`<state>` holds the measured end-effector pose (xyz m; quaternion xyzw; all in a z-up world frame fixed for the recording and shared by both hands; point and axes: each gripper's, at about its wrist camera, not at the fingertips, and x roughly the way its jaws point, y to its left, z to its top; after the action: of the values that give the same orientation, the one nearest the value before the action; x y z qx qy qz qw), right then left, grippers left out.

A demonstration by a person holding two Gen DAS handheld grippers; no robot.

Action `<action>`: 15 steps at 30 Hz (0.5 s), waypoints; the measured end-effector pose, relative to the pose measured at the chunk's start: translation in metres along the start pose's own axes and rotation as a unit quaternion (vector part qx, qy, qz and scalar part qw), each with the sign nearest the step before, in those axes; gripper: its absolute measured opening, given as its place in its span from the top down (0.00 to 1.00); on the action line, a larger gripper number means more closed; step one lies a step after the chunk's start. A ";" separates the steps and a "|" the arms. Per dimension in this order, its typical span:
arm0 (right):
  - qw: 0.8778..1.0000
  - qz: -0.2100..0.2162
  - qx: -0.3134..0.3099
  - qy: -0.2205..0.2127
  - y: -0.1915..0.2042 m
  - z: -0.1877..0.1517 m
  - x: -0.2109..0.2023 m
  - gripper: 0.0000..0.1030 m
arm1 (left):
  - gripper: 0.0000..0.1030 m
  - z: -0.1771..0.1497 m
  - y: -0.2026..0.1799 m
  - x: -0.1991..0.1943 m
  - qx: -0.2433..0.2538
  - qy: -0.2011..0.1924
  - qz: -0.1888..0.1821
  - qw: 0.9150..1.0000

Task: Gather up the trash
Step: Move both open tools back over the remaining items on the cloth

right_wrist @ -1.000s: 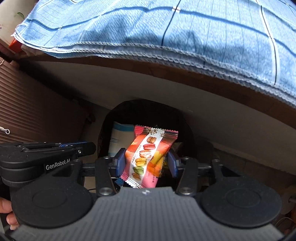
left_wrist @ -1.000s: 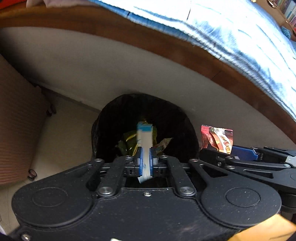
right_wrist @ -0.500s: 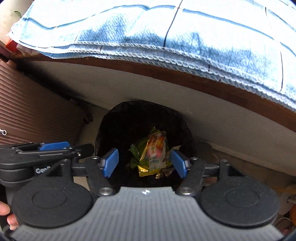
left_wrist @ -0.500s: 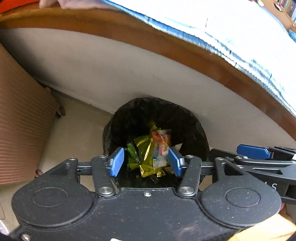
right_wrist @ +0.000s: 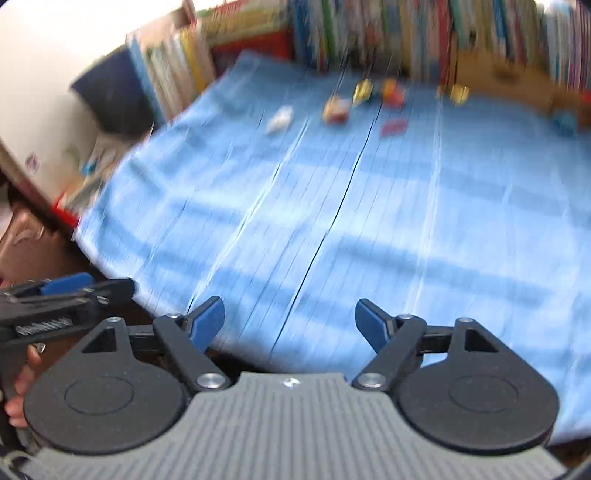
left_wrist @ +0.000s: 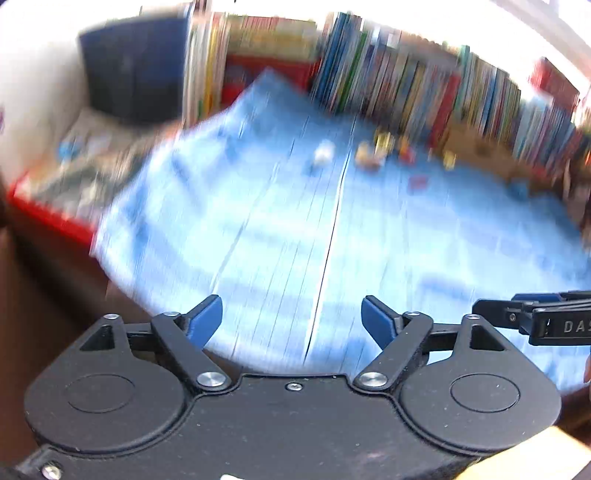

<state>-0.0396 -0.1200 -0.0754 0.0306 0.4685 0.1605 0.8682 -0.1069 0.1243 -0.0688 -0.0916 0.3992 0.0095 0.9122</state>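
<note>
Facing the blue cloth (right_wrist: 369, 221), both my left gripper (left_wrist: 291, 319) and right gripper (right_wrist: 290, 321) gaped empty; wrappers (right_wrist: 336, 109) lay far ahead, slightly nearer the right.

Scattered wrappers (right_wrist: 335, 109) on the cloth's (right_wrist: 369, 221) far side; books (right_wrist: 369, 29) behind them

Black grippers (left_wrist: 291, 317), blue-padded jaws
</note>
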 end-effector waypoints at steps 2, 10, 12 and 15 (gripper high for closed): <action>0.999 -0.015 -0.006 -0.030 -0.019 0.036 -0.006 0.16 | 0.20 0.033 -0.012 0.004 -0.003 -0.026 -0.006 1.000; 0.991 -0.075 -0.052 -0.097 -0.088 0.147 0.018 0.15 | 0.20 0.141 -0.057 0.095 -0.004 -0.039 0.032 0.999; 0.989 -0.083 -0.069 -0.097 -0.103 0.167 0.034 0.15 | 0.20 0.150 -0.063 0.138 -0.005 -0.038 0.038 0.999; 0.988 -0.092 -0.093 -0.087 -0.126 0.198 0.071 0.15 | 0.21 0.161 -0.074 0.190 -0.016 -0.025 0.048 0.998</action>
<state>0.1911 -0.1983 -0.0470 -0.0794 0.3754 0.1193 0.9157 0.1465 0.0695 -0.0884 -0.0866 0.3800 0.0619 0.9188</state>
